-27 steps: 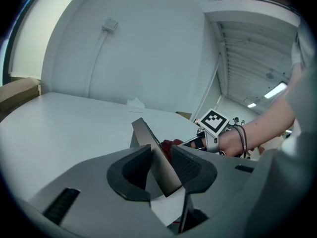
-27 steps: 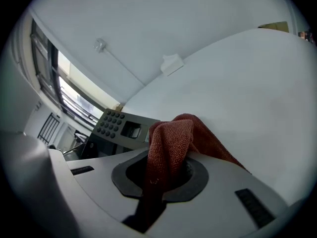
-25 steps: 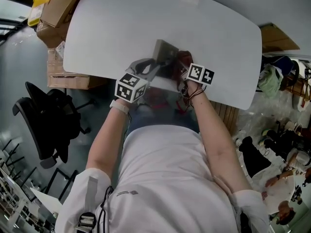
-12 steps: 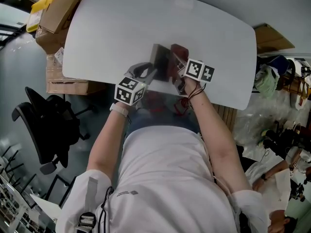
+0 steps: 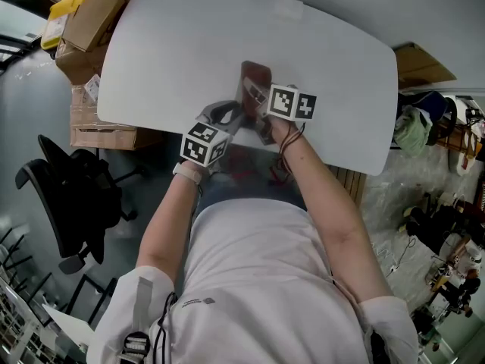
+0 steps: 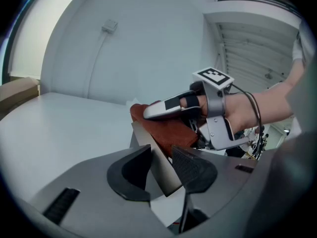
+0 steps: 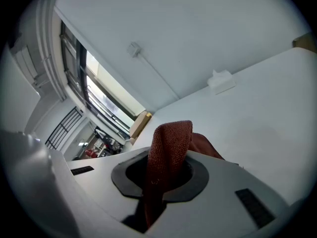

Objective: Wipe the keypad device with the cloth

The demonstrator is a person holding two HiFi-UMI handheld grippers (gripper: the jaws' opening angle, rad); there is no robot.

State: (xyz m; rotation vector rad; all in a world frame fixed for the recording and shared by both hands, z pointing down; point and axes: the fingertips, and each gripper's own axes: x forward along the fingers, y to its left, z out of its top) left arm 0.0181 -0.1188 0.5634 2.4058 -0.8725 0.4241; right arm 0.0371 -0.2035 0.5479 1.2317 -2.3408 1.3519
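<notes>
The keypad device (image 5: 245,97) is a flat grey slab standing tilted near the front edge of the white table (image 5: 167,44). My left gripper (image 6: 162,150) is shut on its near edge, and the slab (image 6: 154,155) shows between the jaws. A red-brown cloth (image 6: 167,129) lies on the device's upper face. My right gripper (image 7: 161,170) is shut on this cloth (image 7: 168,143) and presses it on the device. In the head view the cloth (image 5: 256,74) sits just beyond the right gripper (image 5: 263,97), with the left gripper (image 5: 236,117) beside it. The keys are hidden.
Cardboard boxes (image 5: 87,14) are stacked off the table's left end. A black office chair (image 5: 72,196) stands on the floor at the left. A small white box (image 7: 221,79) with a cable sits far back on the table.
My right gripper has carried the cloth leftward and farther across the device. The left gripper has kept its hold on the device, almost unmoved.
</notes>
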